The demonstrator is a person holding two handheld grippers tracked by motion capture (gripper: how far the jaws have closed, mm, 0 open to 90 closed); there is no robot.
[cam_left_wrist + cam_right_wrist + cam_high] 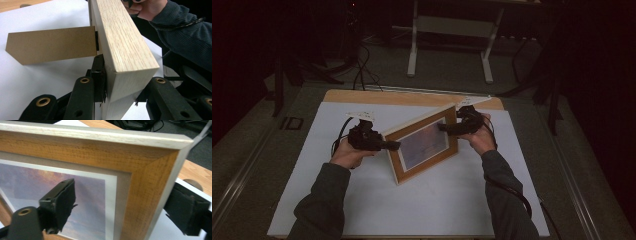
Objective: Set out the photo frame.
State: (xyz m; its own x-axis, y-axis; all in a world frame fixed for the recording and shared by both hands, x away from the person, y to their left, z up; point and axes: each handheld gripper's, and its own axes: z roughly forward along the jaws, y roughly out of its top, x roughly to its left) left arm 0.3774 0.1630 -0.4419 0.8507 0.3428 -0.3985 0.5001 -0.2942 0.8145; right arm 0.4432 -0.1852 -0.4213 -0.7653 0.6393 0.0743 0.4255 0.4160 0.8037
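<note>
- Now a wooden picture frame [424, 143] stands tilted on the white sheet [377, 200] which covers the bench [412, 97], and a person holds it from both sides.
- Its lower corner is toward the person and its upper corner is toward the far edge of the bench.
- The left claw [393, 145] is closed on the left edge of the frame. In the left gripper view the pale wood edge [125, 50] sits tight between the two black jaws.
- In this same view a brown cardboard stand [51, 45] comes out from the back of the frame, over the white sheet. I cannot tell if its tip touches the sheet.
- The right claw [443, 127] is at the upper right corner of the frame. In the right gripper view one jaw is in front of the glass, over a picture of a purple and orange sky [75, 195], and the other jaw is behind the frame. The front jaw seems a little apart from the glass, so I cannot tell if this claw really presses.
- On the floor behind the bench stands a white metal rack [452, 30], and dark cables [362, 70] lie near it.
</note>
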